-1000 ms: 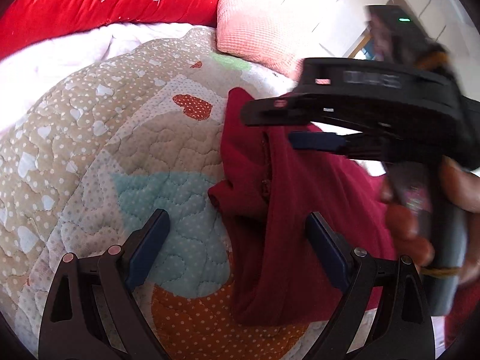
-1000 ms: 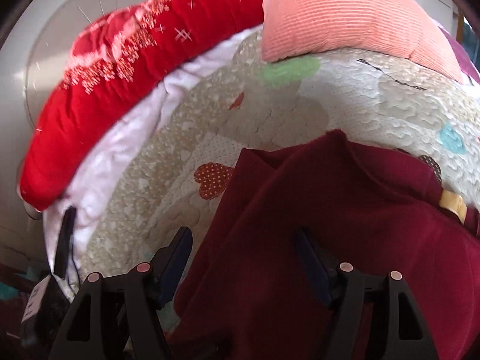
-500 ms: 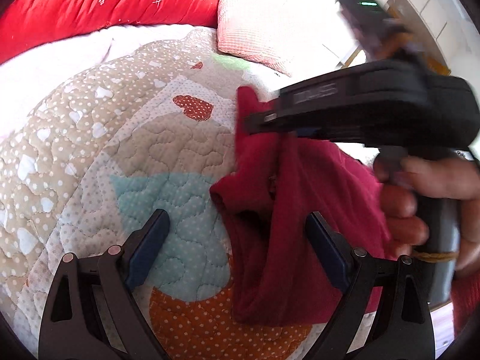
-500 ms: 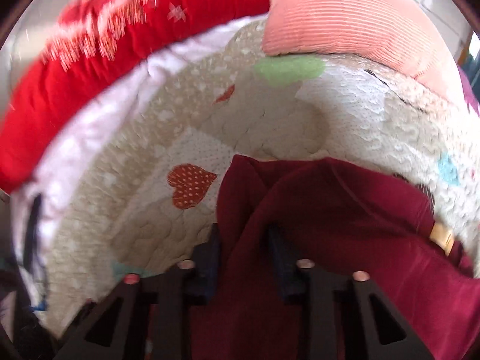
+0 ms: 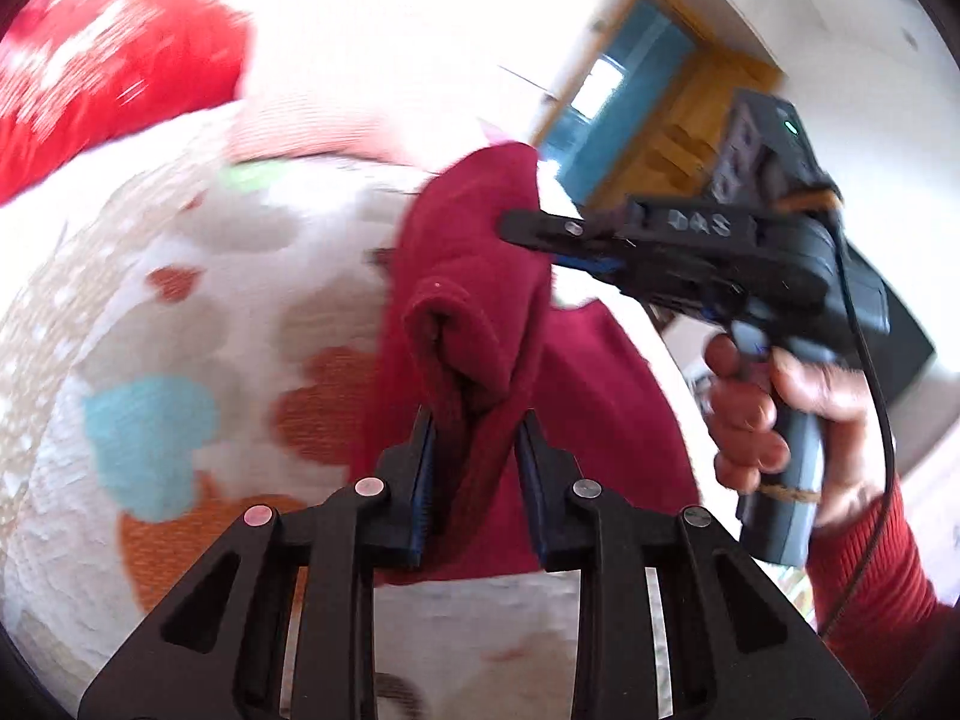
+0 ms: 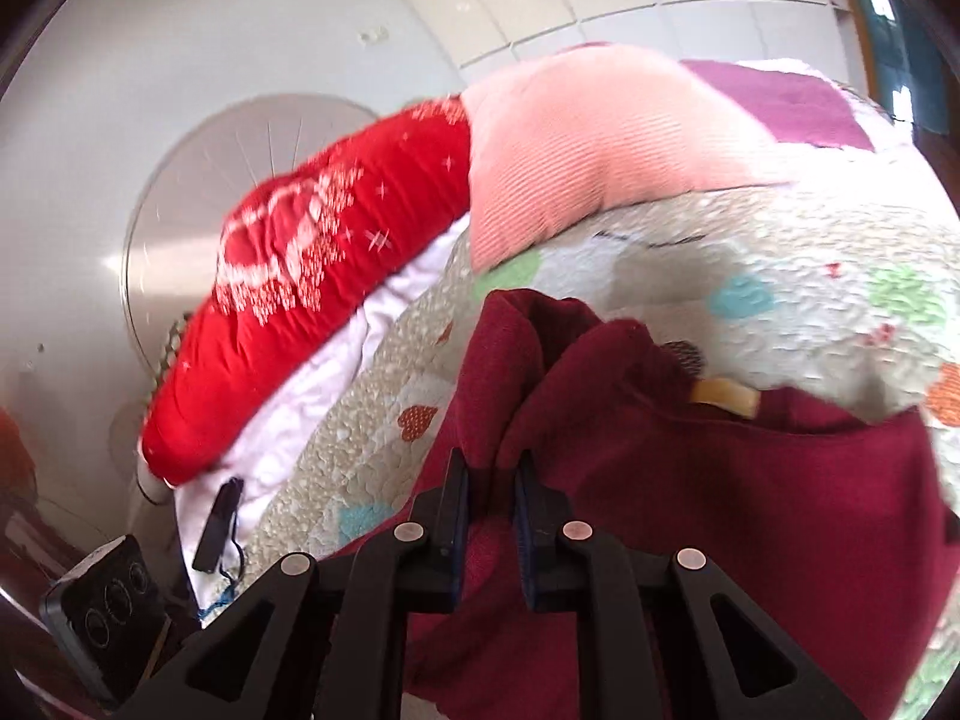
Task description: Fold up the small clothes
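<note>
The dark red garment (image 5: 474,324) hangs bunched between the two tools above the quilted bed cover (image 5: 198,324), its lower cloth trailing down onto the bed. In the left wrist view the left tool (image 5: 475,438) has a thick fold of this cloth between its blue-lined pads, which are closing in on it and already press its sides; the fold rises out of the jaws in a rounded loop. Farther off in the same view the right tool (image 5: 510,222), gripped by a hand (image 5: 774,402) with a red sleeve (image 5: 870,588), bites the upper edge of the same garment. The right wrist view confirms it: the right tool (image 6: 491,480) has its pads nearly together, closing on a narrow pleat of the red cloth, with the rest of the garment spreading to the right over the quilt, a small yellow tag (image 6: 723,399) showing at its edge. Both views are smeared by motion, so the garment's shape, whether shirt or trousers, cannot be made out, and its lower hem is cut off behind the tool bodies. Behind lie a red pillow (image 6: 312,300) and a pink cushion (image 6: 588,138); a phone (image 6: 102,612) sits half cropped at the lower left.
</note>
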